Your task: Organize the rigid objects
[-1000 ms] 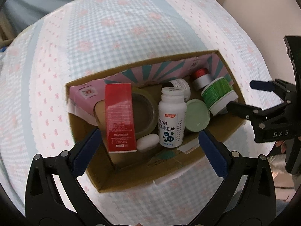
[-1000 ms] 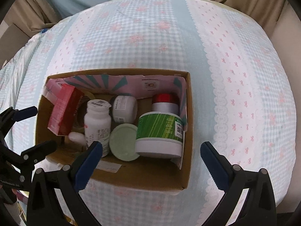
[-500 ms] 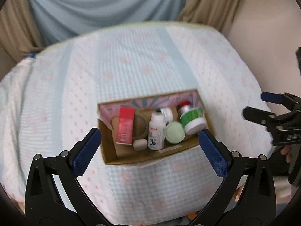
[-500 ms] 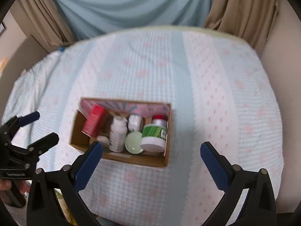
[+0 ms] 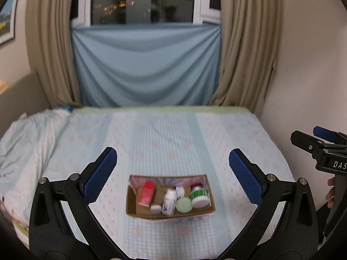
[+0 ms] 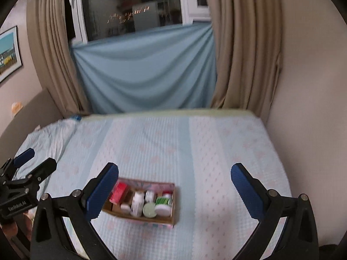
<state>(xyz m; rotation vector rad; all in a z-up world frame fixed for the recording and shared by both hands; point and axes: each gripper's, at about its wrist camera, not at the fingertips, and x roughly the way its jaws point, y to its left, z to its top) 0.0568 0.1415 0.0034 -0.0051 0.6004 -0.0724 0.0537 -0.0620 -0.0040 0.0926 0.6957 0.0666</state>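
A bed covered in a pale blue and white checked quilt with faint pink flower prints (image 5: 173,134) fills the lower half of both wrist views. Near the lower centre of the frame sits an open brown cardboard box with pink patterned flaps (image 5: 170,213), resting flat on the quilt. Inside it are a red rectangular carton (image 5: 147,195) on the left, a white plastic pill bottle lying on its side (image 5: 169,201) in the middle, a round pale green lid (image 5: 184,204), and a green-and-white striped jar (image 5: 199,196) on the right.

The left gripper (image 5: 173,178), with blue ridged pads, frames the box from the lower edge, jaws wide apart and holding nothing. The right gripper (image 6: 174,187) is likewise spread wide and empty, the box just inside its left finger.

Across the top of the frame, a dark night window (image 5: 142,0) shows between beige curtains (image 5: 245,43), with a light blue sheet (image 5: 145,65) draped below it. A framed picture (image 6: 8,54) hangs on the wall at far left.
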